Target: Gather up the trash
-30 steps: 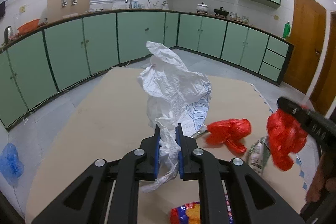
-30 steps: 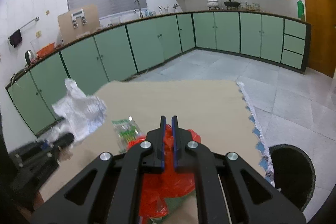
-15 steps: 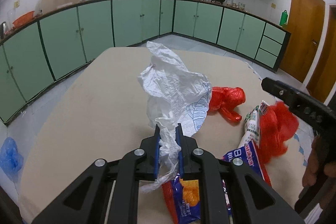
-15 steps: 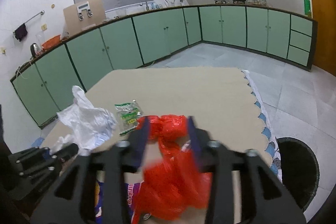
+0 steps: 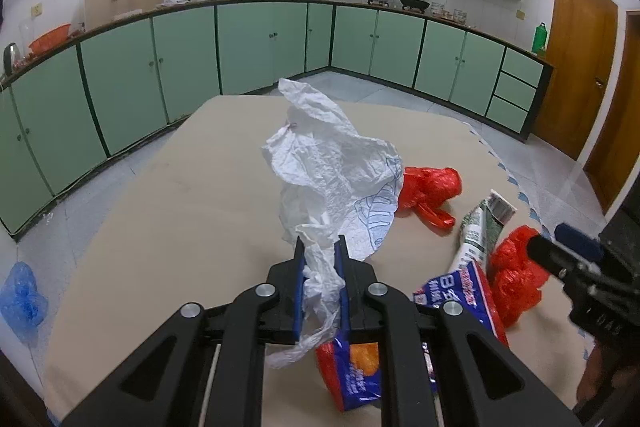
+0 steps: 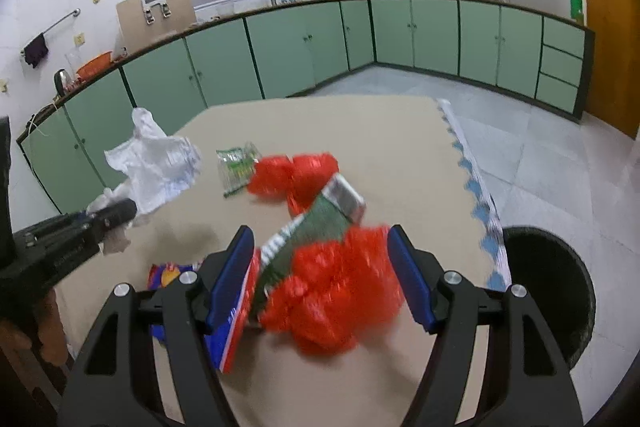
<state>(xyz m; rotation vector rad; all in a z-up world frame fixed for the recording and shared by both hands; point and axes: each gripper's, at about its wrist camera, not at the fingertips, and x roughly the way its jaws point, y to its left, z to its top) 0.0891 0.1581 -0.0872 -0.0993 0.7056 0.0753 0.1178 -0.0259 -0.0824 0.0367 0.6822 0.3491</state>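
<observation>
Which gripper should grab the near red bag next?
Right, I'd judge. The right gripper is open with the near red bag between its fingers. The left gripper is shut on the white plastic bag, so it is occupied.

Two red bags [image 5: 430,187] [image 5: 514,277], one white bag [image 5: 332,179], three wrappers [image 6: 236,163] [image 5: 478,231] [image 5: 356,371] (one blue).

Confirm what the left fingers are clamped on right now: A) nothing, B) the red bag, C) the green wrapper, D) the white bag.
D: in the left wrist view the left gripper is shut on a twisted end of the white bag, which stands up above the table; the right gripper is open around a red bag.
</observation>
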